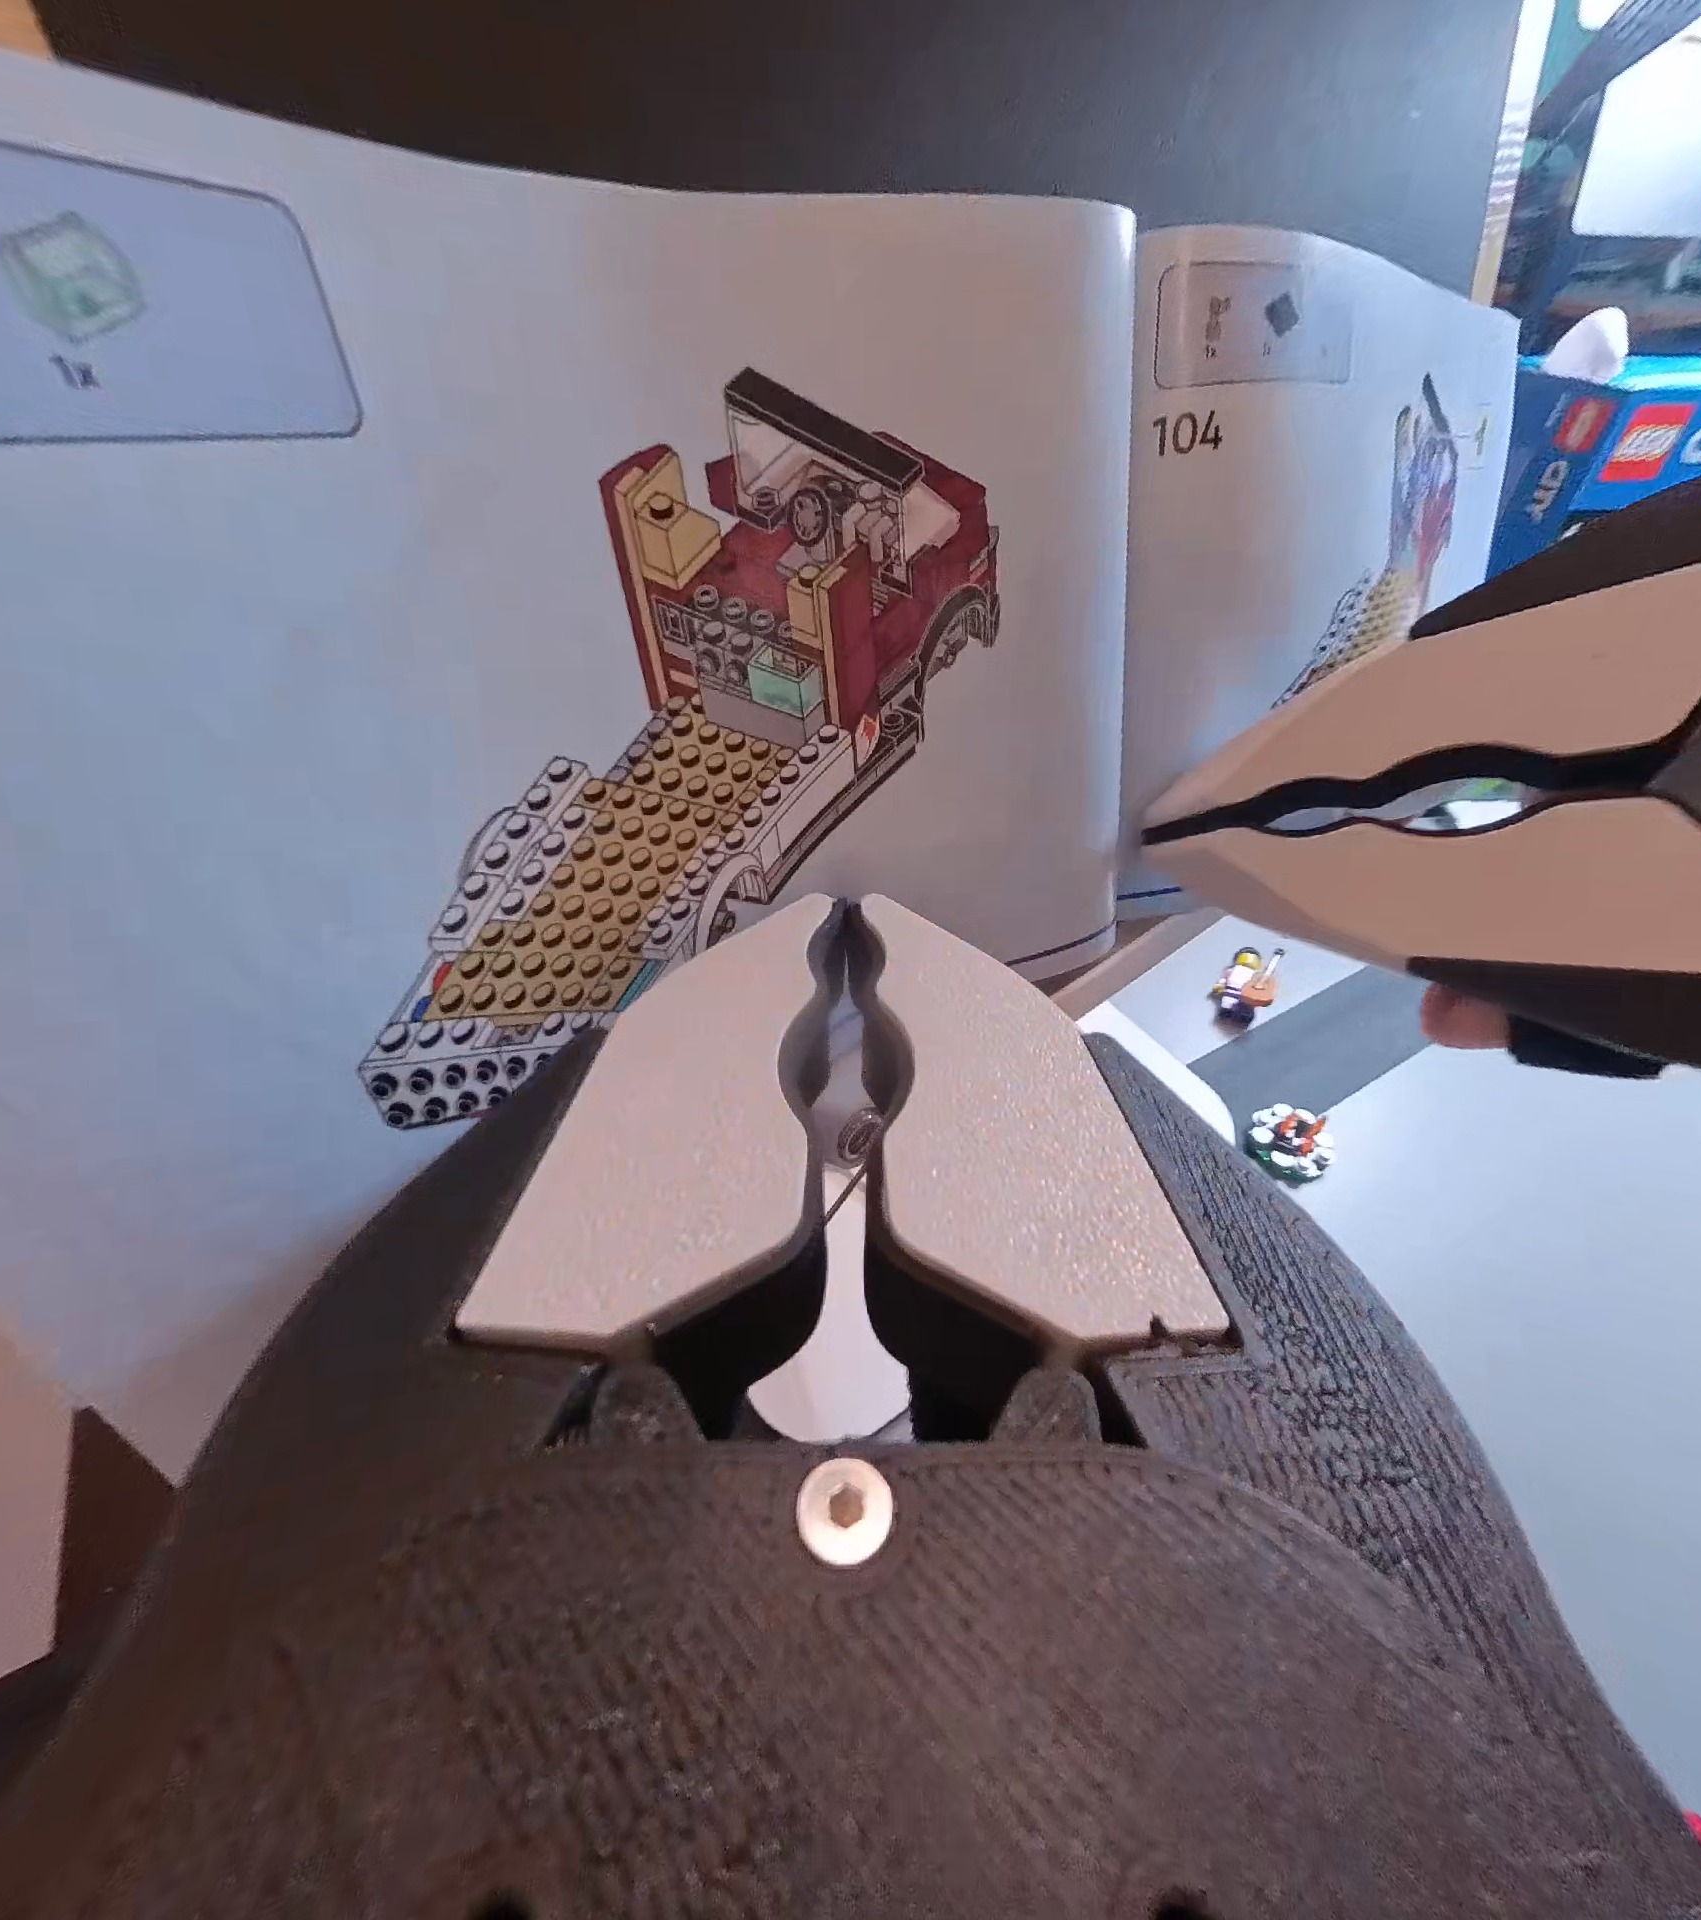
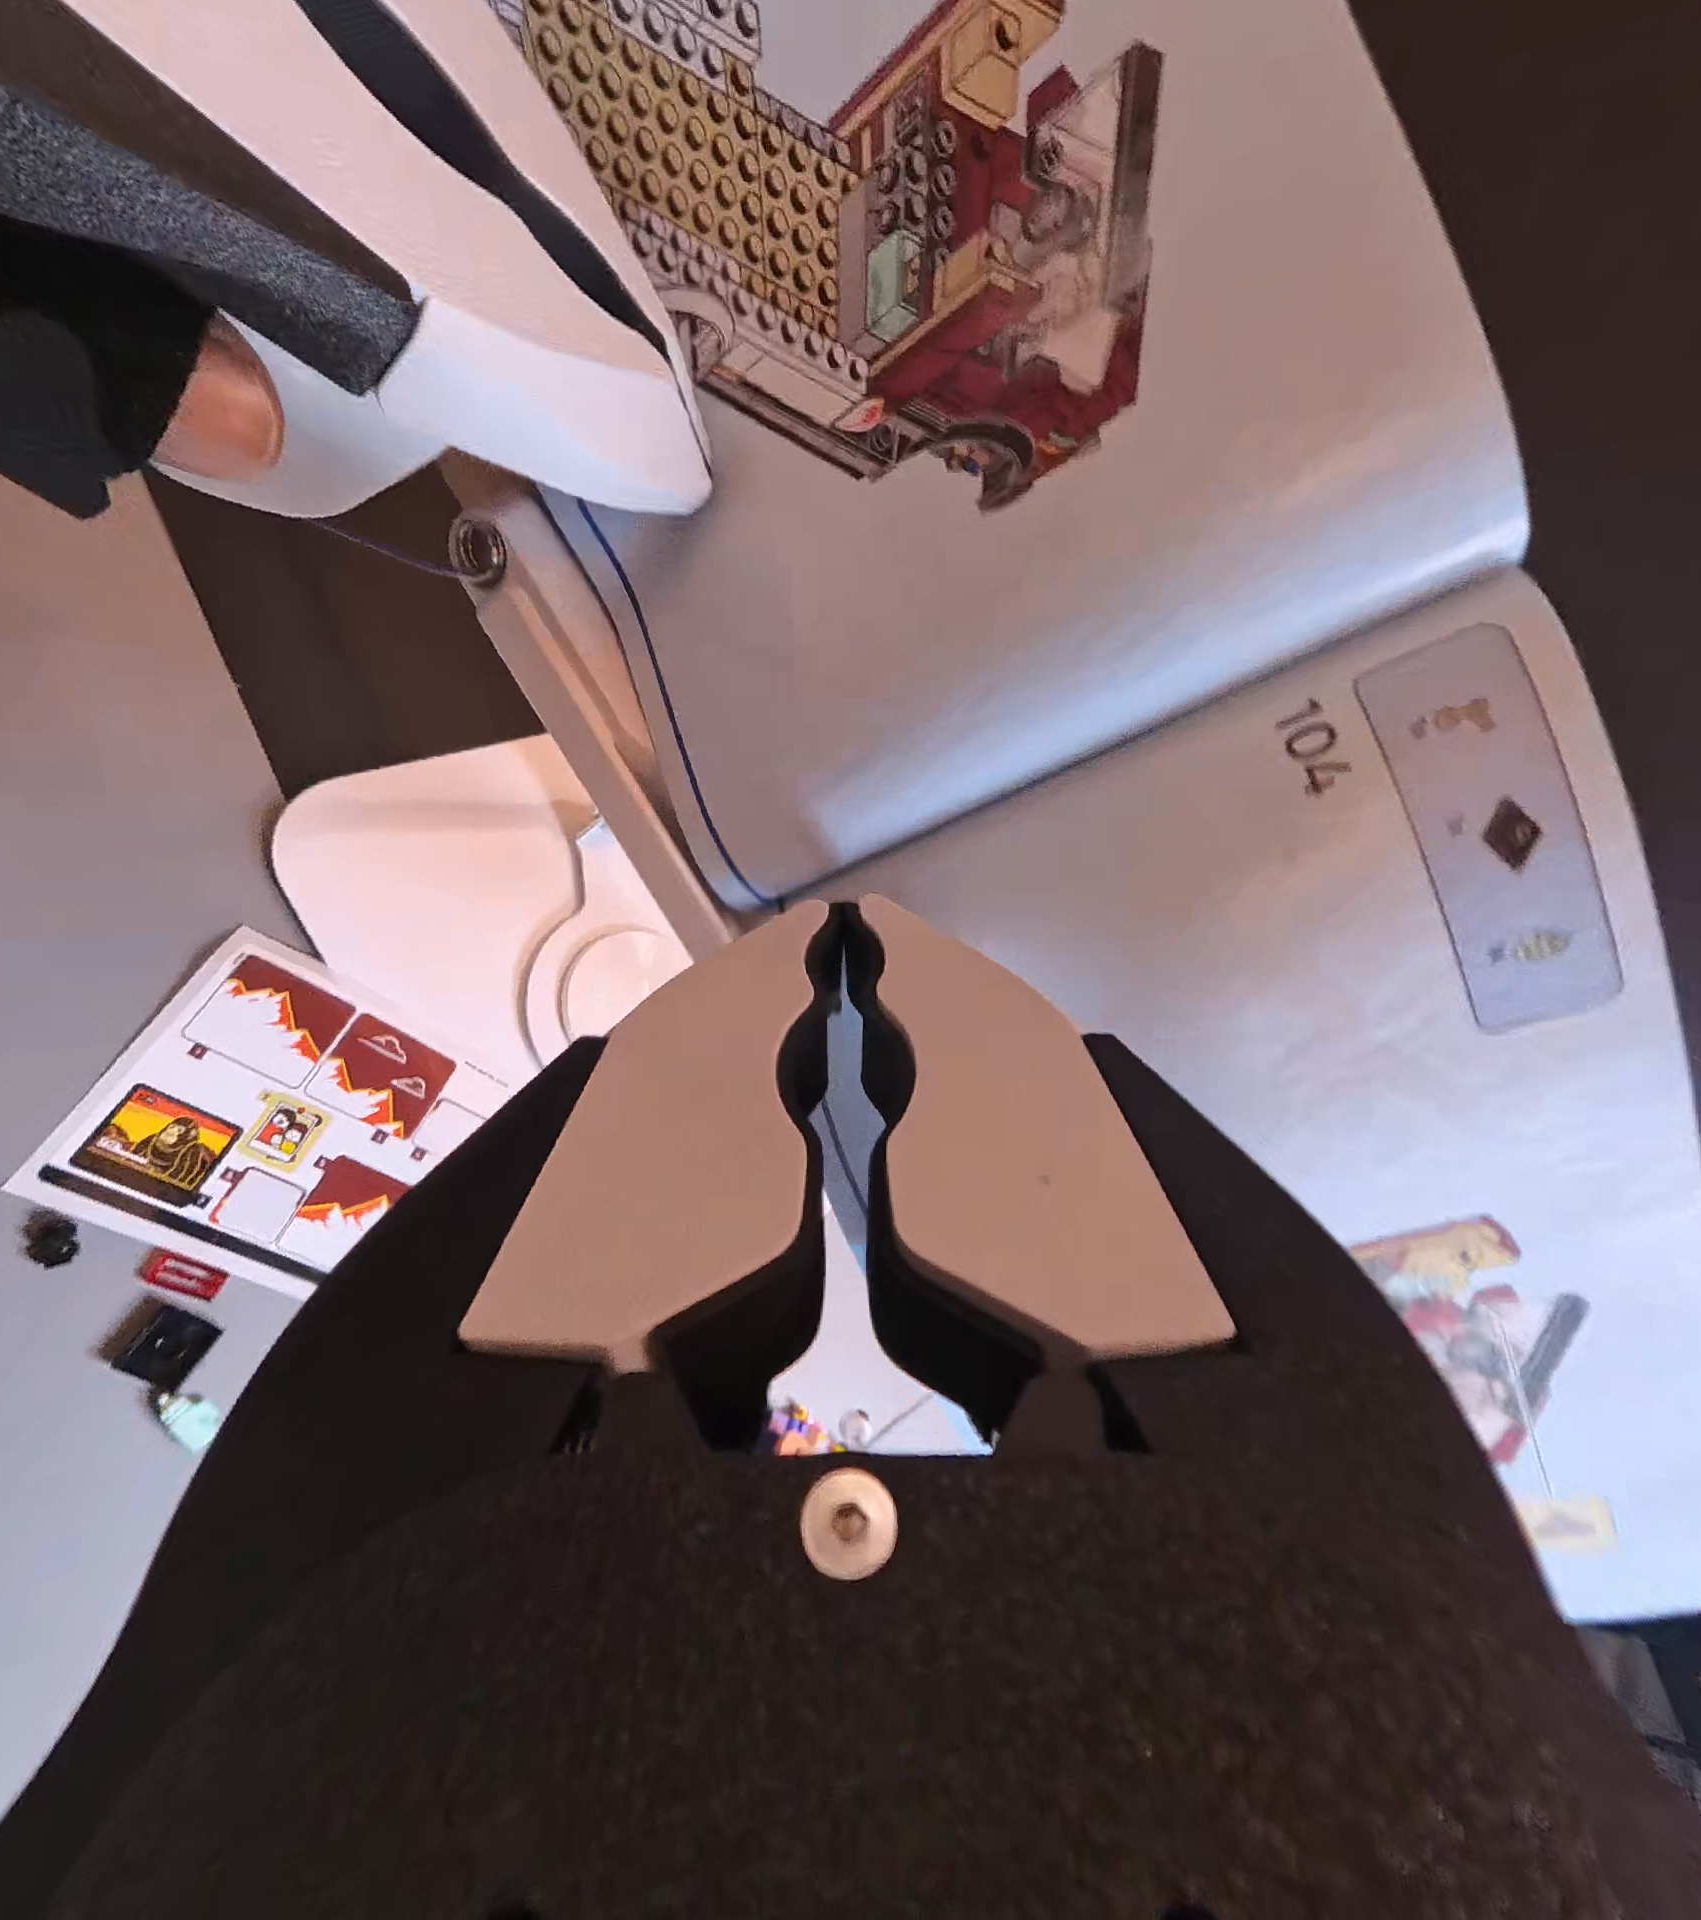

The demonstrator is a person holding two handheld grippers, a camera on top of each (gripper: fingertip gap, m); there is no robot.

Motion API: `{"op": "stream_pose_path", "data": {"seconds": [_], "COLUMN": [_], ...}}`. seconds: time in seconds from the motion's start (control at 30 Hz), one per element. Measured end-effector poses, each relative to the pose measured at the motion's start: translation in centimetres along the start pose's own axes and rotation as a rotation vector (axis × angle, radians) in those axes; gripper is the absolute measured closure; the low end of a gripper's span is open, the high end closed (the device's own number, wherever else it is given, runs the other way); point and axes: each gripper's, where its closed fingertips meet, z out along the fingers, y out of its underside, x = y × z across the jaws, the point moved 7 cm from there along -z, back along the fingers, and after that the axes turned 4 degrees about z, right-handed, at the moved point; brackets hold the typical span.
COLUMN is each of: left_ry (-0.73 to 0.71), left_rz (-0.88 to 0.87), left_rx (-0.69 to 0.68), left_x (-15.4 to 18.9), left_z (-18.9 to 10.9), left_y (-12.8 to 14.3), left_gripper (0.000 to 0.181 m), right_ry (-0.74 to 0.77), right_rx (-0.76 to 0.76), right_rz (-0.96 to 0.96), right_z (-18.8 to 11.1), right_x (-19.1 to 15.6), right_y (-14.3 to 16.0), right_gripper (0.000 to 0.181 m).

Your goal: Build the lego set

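The open instruction booklet (image 1: 617, 540) stands propped upright on a white stand (image 2: 451, 862) on the counter (image 1: 1552, 1351). The left tool (image 1: 847, 906) is pressed together at the page's lower edge; the right tool (image 1: 1152, 834), also closed, seems to pinch the page's right edge. A sticker sheet (image 2: 233, 1101) and a minifigure (image 1: 1241, 982) lie nearby.

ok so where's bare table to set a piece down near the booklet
Bare grey table lies right of the left hand-held gripper, below the small round lego build and minifigure. It is crowded by the sticker sheet and the loose dark pieces beside it.
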Motion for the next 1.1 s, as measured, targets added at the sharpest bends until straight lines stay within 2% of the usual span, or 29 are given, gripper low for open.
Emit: {"op": "stream_pose_path", "data": {"seconds": [0.1,0.23,0.4,0.5,0.73,0.8,1.0,1.1], "left_ry": [-0.017,0.030,0.019,0.008,-0.004,-0.009,-0.005,-0.011], "left_rz": [0.020,-0.062,-0.078,-0.083,-0.086,-0.082,-0.067,-0.060], "left_rx": [-0.011,-0.010,-0.001,-0.008,0.003,0.011,0.002,0.000], "left_x": [0.2,-0.2,-0.1,0.0,0.1,0.1,0.2,0.2], "left_z": [0.1,0.2,0.2,0.1,0.0,0.0,0.0,-0.1], "left_y": [0.0,0.0,0.1,0.4,1.0,1.0,1.0,1.0], "left_gripper": [0.181,0.181,0.181,0.181,0.181,0.181,0.181,0.181], "right_ry": [0.011,0.053,0.237,0.247,0.381,0.373,0.305,0.272], "right_rx": [-0.024,-0.100,-0.147,-0.128,-0.034,0.011,0.012,0.050], "right_rz": [-0.009,-0.021,-0.090,-0.053,-0.085,-0.058,0.048,0.066], "right_z": [-0.9,-2.0,-2.3,-1.9,-2.1,-2.0,-2.4,-3.1], "right_x": [0.6,1.9,4.5,5.5,7.0,6.8,5.6,5.2], "right_y": [1.0,3.1,4.9,4.9,3.8,4.4,6.5,6.1], "right_gripper": [0.181,0.181,0.175,0.180,0.172,0.181,0.177,0.175]}}
